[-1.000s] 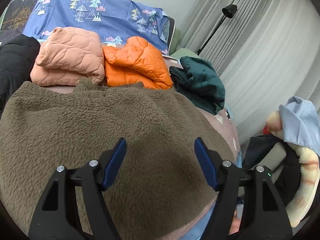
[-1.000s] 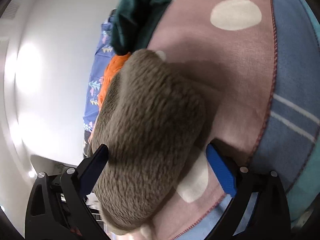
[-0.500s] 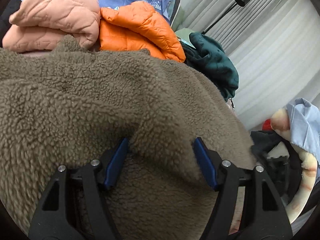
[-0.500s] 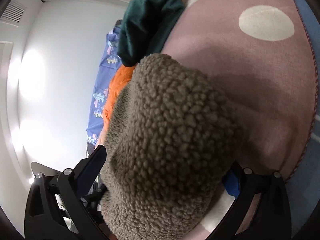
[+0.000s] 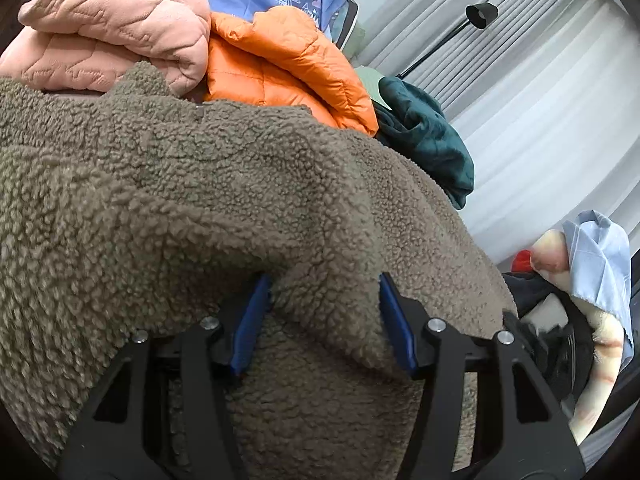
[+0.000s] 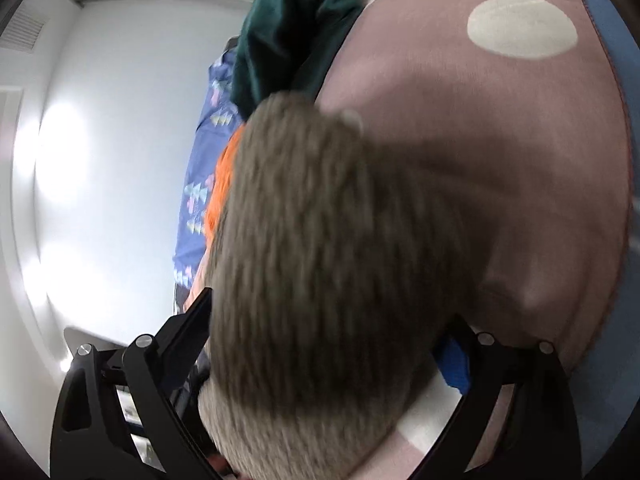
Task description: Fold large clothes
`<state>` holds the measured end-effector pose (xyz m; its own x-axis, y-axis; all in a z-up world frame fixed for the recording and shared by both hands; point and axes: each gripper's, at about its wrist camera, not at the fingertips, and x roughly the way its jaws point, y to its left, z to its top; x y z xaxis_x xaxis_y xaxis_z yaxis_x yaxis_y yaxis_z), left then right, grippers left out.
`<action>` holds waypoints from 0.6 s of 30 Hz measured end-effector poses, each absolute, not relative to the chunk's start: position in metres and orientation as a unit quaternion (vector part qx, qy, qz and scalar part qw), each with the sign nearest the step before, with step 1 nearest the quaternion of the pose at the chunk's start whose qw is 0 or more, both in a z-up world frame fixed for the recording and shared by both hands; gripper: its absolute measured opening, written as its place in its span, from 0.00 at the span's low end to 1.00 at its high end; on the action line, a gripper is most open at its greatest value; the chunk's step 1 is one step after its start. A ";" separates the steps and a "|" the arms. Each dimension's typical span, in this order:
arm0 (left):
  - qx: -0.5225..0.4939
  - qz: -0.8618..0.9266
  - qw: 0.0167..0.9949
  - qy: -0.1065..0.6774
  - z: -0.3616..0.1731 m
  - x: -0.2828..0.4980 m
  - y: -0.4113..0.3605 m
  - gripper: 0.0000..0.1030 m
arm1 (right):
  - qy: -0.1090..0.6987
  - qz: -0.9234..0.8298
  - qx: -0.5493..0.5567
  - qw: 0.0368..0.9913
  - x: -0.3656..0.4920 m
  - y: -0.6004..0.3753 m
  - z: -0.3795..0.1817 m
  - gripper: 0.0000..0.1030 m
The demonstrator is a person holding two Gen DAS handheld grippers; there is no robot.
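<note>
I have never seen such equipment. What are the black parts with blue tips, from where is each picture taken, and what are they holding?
They are two hand-held grippers, each with its own camera looking along its fingers. In the left one's picture, the left gripper stands open around a ridge of the brown fleece. Behind lie a pink quilted jacket, an orange jacket and a dark green garment. The right gripper, in its blurred picture, straddles the same fleece above a pink spotted blanket; its grip is unclear.

Black tongs (image 5: 322, 292), blue pads (image 5: 250, 328), silver screws (image 5: 434, 325).
</note>
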<state>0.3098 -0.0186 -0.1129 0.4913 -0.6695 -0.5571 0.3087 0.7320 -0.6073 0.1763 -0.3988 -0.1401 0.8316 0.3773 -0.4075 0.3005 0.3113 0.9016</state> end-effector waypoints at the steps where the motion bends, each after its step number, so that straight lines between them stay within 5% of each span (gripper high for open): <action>1: -0.220 -0.294 0.835 0.410 -0.113 0.310 -0.018 0.56 | 0.291 0.025 0.585 0.757 0.179 -0.399 -0.139 0.95; 3: -0.218 -0.293 0.836 0.410 -0.113 0.310 -0.019 0.56 | 0.300 0.023 0.558 0.773 0.183 -0.393 -0.133 0.83; 5: -0.217 -0.293 0.836 0.409 -0.113 0.311 -0.021 0.55 | 0.295 0.012 0.516 0.804 0.179 -0.384 -0.118 0.56; 7: -0.218 -0.296 0.837 0.406 -0.113 0.310 -0.021 0.54 | 0.288 0.005 0.471 0.834 0.173 -0.374 -0.101 0.48; 18: -0.297 -0.353 0.785 0.413 -0.091 0.288 0.008 0.62 | 0.208 0.039 0.211 0.954 0.139 -0.289 -0.009 0.42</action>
<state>0.2876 0.0075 -0.0914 0.4106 -0.7996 -0.4382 0.3091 0.5742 -0.7581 0.1390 -0.2888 -0.0087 0.9108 0.1618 -0.3799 0.0132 0.9082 0.4184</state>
